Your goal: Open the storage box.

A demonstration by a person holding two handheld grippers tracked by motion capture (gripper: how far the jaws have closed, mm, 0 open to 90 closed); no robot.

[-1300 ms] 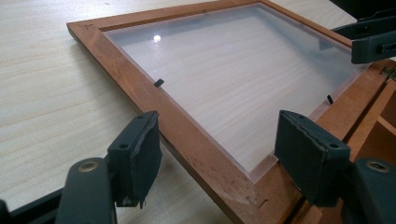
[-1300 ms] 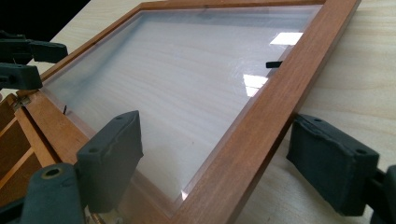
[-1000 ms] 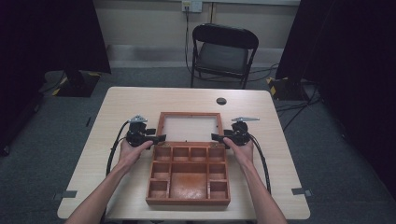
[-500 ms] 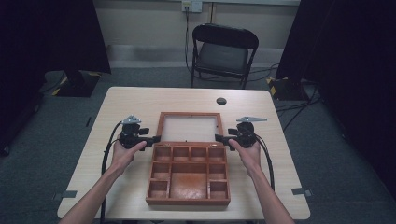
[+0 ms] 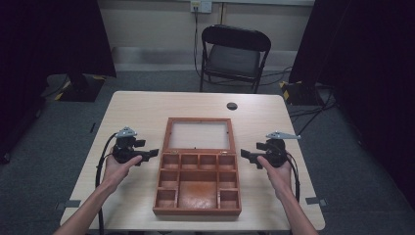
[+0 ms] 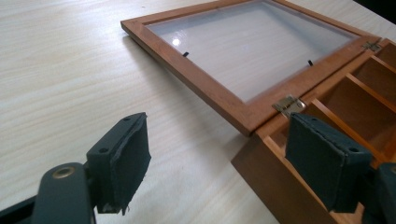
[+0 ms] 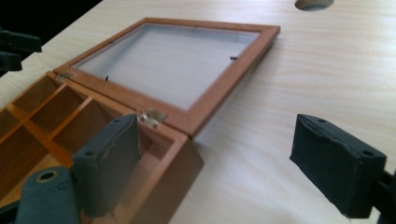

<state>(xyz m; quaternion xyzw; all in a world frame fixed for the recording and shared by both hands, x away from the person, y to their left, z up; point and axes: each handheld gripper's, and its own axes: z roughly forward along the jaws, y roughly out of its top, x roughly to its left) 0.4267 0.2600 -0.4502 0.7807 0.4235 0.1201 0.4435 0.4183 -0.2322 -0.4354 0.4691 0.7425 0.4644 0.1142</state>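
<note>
Now the wooden box (image 5: pixel 197 181) lies opened on the desk (image 5: pixel 137 105).
Both hand-held grippers, left (image 5: pixel 152 153) and right (image 5: pixel 244 155), have just been opening, empty; probably next, withdrawing clear.

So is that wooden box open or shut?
Open: the box has its glass lid folded back flat on the table, and its compartments show empty.

Box (image 5: pixel 197 183) sits mid-desk (image 5: pixel 142 105), toward near edge; its lid (image 5: pixel 198 135) lies flat behind it, hinged at far side. Left gripper (image 5: pixel 150 154) just left of box, right gripper (image 5: pixel 245 155) just right. Chair (image 5: pixel 235 56) beyond far edge.
</note>
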